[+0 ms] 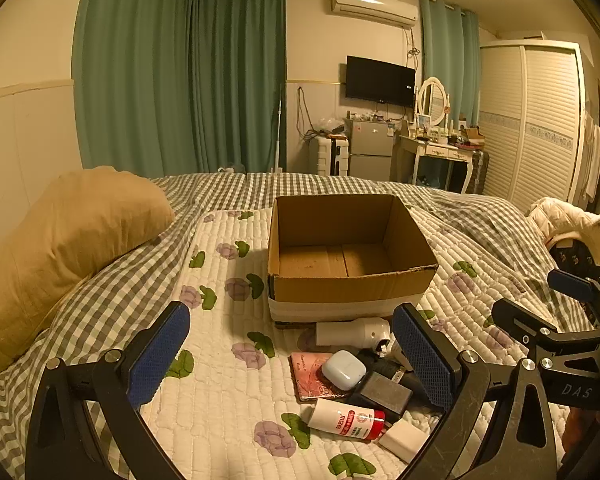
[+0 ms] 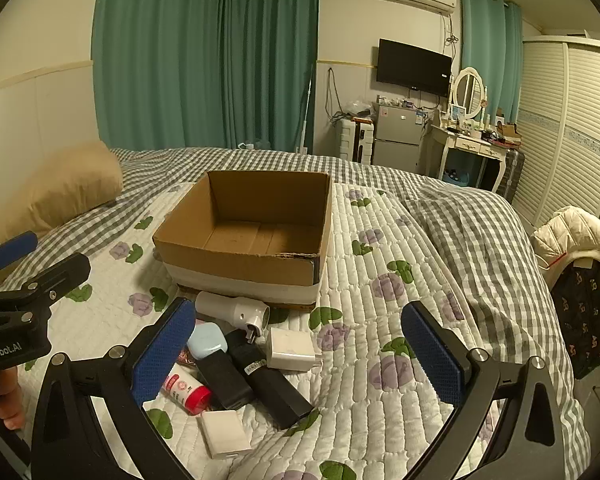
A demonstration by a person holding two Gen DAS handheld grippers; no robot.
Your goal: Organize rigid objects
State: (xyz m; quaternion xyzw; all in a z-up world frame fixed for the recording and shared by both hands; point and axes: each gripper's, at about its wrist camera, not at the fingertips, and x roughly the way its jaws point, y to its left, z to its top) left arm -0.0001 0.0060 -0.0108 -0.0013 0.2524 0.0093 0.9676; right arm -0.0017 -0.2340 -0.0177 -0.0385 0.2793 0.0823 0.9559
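An empty open cardboard box stands on the quilted bed cover. In front of it lies a pile: a white cylinder device, a light blue earbud case, a red-capped white bottle, black blocks, a white charger, a white box and a pink booklet. My left gripper is open above the pile. My right gripper is open above it too.
A tan pillow lies at the left on the checked blanket. A white jacket over a dark bag sits at the bed's right edge. A fridge, dresser and wardrobe stand beyond the bed.
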